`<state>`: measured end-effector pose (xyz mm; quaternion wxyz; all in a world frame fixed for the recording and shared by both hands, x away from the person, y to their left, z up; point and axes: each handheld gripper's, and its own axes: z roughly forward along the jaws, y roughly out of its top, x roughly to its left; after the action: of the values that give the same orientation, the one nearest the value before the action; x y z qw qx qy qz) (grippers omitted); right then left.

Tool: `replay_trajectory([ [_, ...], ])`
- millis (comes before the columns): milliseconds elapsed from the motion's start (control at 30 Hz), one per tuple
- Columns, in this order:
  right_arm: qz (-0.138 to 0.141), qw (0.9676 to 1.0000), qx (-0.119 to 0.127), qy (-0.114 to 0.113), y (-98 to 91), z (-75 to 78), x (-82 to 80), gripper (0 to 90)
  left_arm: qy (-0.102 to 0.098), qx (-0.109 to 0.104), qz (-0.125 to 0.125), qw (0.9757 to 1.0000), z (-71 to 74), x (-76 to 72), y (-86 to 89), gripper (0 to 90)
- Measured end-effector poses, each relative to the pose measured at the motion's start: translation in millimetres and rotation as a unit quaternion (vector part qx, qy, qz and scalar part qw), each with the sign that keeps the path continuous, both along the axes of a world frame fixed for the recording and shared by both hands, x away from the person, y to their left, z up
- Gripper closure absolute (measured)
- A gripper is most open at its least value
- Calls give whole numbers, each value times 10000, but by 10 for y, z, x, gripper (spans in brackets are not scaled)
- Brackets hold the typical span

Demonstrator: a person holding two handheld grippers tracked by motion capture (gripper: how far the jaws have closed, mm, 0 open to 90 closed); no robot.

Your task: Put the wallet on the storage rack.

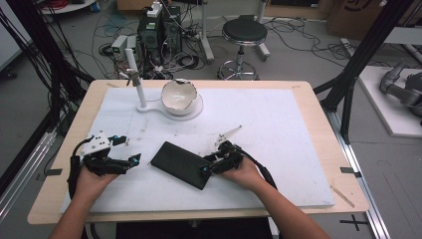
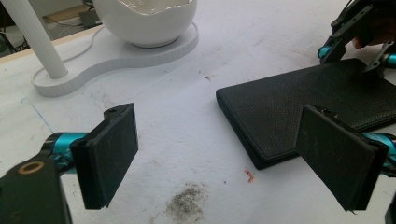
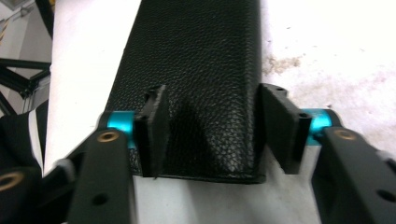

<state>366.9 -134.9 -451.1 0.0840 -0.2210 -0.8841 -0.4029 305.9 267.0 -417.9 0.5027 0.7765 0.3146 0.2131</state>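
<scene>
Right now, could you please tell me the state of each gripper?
Left gripper: open, holding nothing.
Right gripper: open, fingers straddling the end of the flat black leather case, not clamped.

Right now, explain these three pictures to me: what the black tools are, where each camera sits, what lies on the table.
A person holds a two-jaw tool in each hand. One camera looks down from above; the other two ride on the tools. The left hand-held gripper hangs open over the white mat. The right hand-held gripper has its jaws on either side of one end of a black leather case, the right pad at its edge, not clearly clamped. Behind stands a white stand with a cracked-egg-shaped bowl.
</scene>
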Motion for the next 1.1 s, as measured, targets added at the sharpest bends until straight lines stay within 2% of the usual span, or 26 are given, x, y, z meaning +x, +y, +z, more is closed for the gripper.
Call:
replay_trajectory([
  [167,-64,9999,57,142,-29,-10,33,558,-2,-5,2,10000,-1,-4,-2,136],
  [333,-112,9999,59,51,-42,12,24,669,2,6,21,10000,-3,-8,-9,136],
  [400,-110,9999,34,-129,-39,45,0,755,2,17,21,10000,-3,-9,-7,136],
  [667,-10,9993,0,-362,-38,86,-34,811,-13,-32,5,10000,4,-13,5,136],
  [733,2,9994,95,-345,-56,122,-43,817,-15,-46,1,10000,6,-13,14,136],
  [800,7,9987,199,-479,-76,184,-70,824,-20,-78,2,10000,9,-13,27,136],
  [967,63,9953,322,-914,-127,395,-153,833,-62,-483,-122,9987,29,-10,70,136],
  [1100,181,9915,315,-1246,-165,540,-214,838,-44,-546,-121,9984,29,-14,72,136],
])
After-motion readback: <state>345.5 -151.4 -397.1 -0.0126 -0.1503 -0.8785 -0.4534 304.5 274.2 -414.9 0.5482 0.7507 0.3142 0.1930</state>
